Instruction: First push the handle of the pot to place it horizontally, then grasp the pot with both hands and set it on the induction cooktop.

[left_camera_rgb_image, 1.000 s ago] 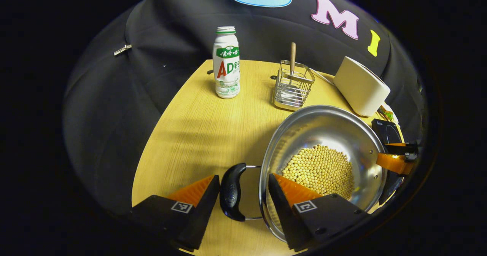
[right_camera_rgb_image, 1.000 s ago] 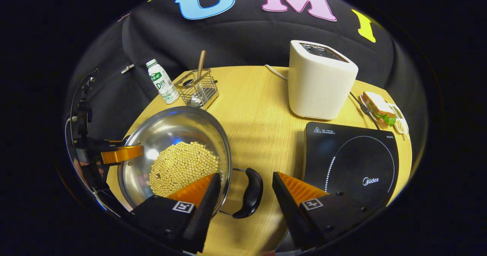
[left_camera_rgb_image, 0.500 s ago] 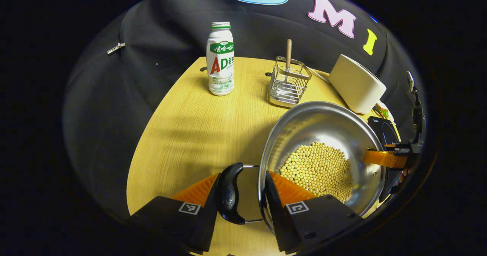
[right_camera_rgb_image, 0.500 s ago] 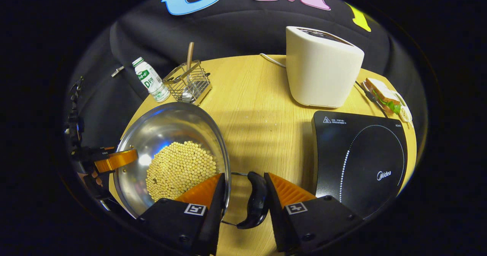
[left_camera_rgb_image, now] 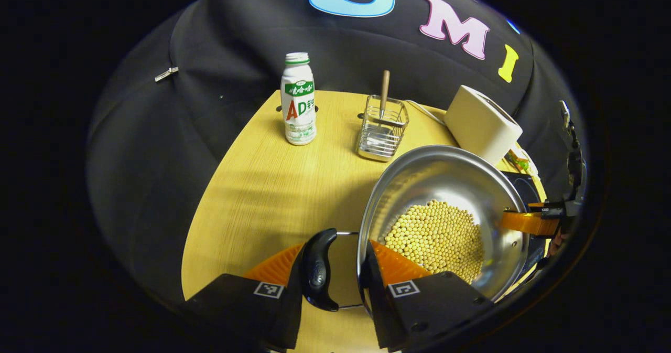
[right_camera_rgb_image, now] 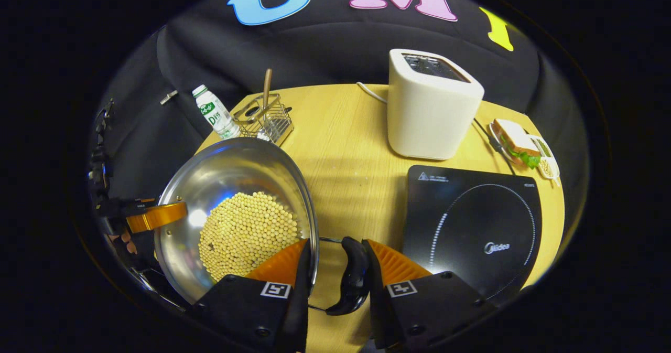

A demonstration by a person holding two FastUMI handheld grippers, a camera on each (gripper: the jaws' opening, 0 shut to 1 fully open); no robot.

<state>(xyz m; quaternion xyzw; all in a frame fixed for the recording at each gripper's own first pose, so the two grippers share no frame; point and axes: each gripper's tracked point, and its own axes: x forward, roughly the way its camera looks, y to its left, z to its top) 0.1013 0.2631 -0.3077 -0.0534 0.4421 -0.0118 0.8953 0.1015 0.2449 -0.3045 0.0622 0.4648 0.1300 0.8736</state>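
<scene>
Pot, a steel one holding a heap of soybeans, sat between the two grippers, each closed across one of its loop handles. In the left gripper view, the left gripper had its fingers drawn together around the near rim: one finger pressed against the outer side of the black handle grip, the other finger lay inside the bowl against the wall, beside the beans. Beyond the fingers stood a milk bottle to the left and a wire caddy with a wooden-handled utensil straight ahead, with a cream toaster to the right of them. At the pot's far rim the other gripper showed, small, by the edge of that view.

In the right gripper view, the right gripper was likewise clamped on the opposite handle: one finger sat inside the pot over the beans, the other pressed the grip's outer side. Just right of those fingers lay the black induction cooktop, apart from the pot, on the wooden worktop. Ahead stood the toaster; further right, a small plate with a sandwich. Whether the pot's base rested on the worktop or cleared it could not be told.
</scene>
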